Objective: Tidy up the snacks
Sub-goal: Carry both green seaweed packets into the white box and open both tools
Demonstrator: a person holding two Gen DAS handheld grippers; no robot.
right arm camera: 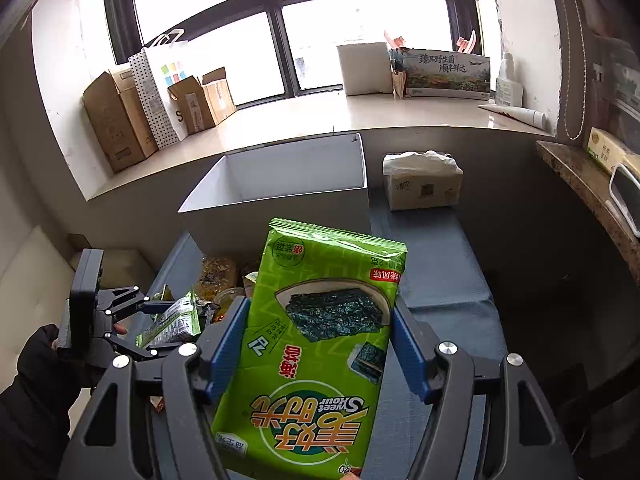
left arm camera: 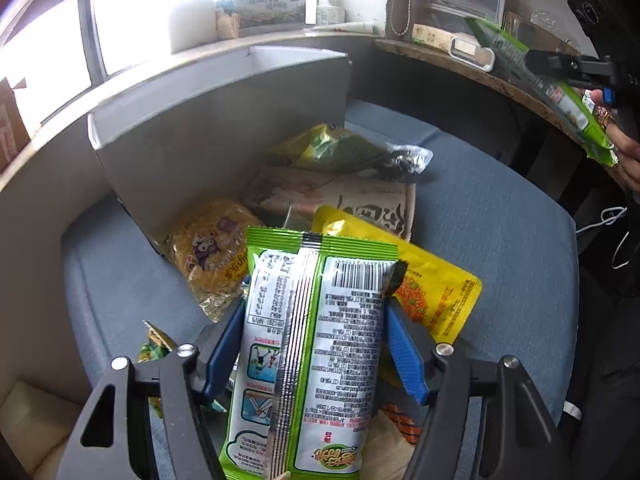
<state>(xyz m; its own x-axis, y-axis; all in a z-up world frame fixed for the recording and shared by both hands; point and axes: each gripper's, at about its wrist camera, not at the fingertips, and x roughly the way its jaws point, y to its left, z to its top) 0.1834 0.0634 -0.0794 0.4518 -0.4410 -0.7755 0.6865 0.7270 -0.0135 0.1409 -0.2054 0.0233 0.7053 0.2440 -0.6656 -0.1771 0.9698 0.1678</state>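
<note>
My left gripper (left arm camera: 316,312) is shut on a green seaweed packet (left arm camera: 312,352), back side up, held above a pile of snack bags: a yellow bag (left arm camera: 436,292), a gold noodle bag (left arm camera: 212,252), a beige packet (left arm camera: 332,196) and a green-yellow bag (left arm camera: 344,148). The pile lies on a blue cushion (left arm camera: 492,216) in front of a white open box (left arm camera: 208,120). My right gripper (right arm camera: 320,316) is shut on a second green seaweed packet (right arm camera: 316,344), front side up, held in front of the white box (right arm camera: 288,176). The left gripper also shows in the right wrist view (right arm camera: 188,320).
A tissue box (right arm camera: 422,180) sits on the cushion right of the white box. Cardboard boxes (right arm camera: 120,120) and a white box (right arm camera: 364,68) stand on the windowsill. A brown shelf (right arm camera: 588,184) with small items runs along the right.
</note>
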